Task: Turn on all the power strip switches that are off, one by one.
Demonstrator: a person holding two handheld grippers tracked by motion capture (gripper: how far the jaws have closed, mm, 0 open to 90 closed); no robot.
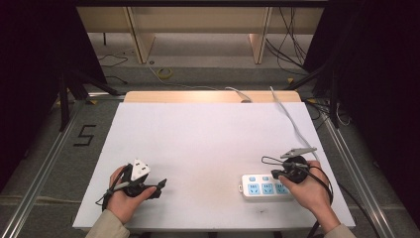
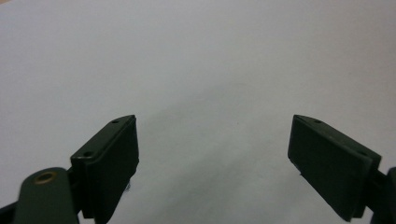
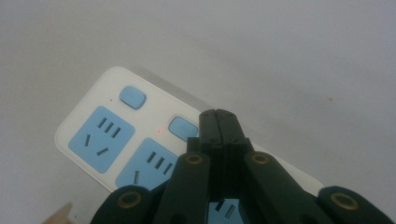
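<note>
Near worktop's (image 1: 198, 134) front right corner: power strip (image 1: 262, 186) lying flat. Right tool (image 3: 217, 114) hovering closed over middle switch (image 3: 182, 128); probably pressing — keeping tip centred. Left tool (image 2: 212, 154) idling open, front left.

Power strip (image 3: 107, 140): white body, light-blue socket faces and light-blue switch buttons, one small red indicator dot beside the middle button. Table (image 1: 198, 144) beneath the strip: plain white.
</note>
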